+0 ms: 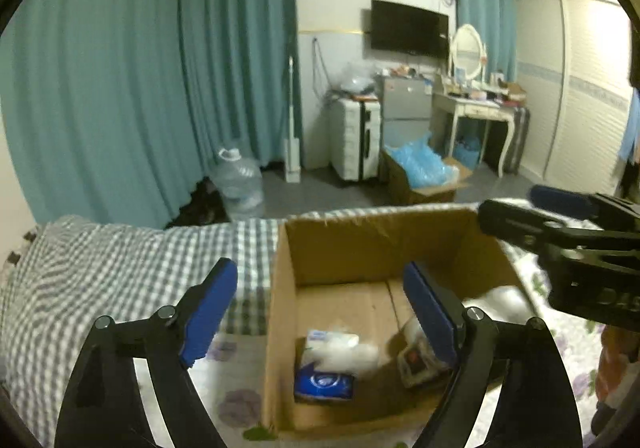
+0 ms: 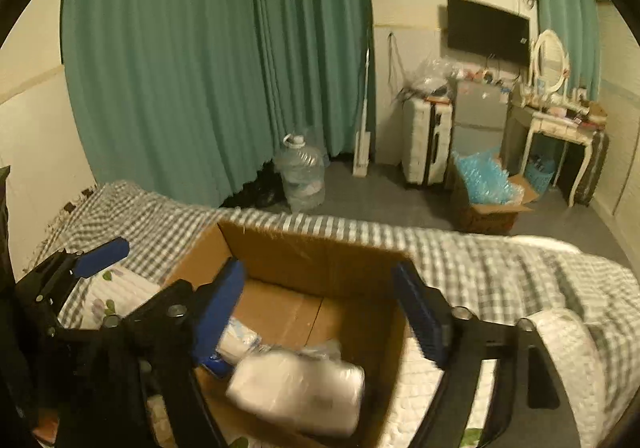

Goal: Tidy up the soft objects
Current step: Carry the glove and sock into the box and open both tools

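An open cardboard box (image 1: 332,248) stands on the bed; it also shows in the right wrist view (image 2: 304,252). Inside lie a white soft pack (image 1: 340,348), a blue packet (image 1: 324,386) and a small wrapped pack (image 1: 418,362). In the right wrist view a blurred white plastic-wrapped pack (image 2: 300,388) lies tilted in the box, free of the fingers. My left gripper (image 1: 320,312) is open and empty above the box's left wall. My right gripper (image 2: 320,312) is open and empty over the box; it also shows in the left wrist view (image 1: 520,216) at the box's right rim.
The bed carries a grey checked blanket (image 1: 120,260) and a floral sheet (image 1: 236,404). Beyond it on the floor are a water jug (image 1: 240,184), a suitcase (image 1: 356,136), a box of blue bags (image 1: 424,172) and a dressing table (image 1: 476,108). Teal curtains (image 1: 140,68) hang behind.
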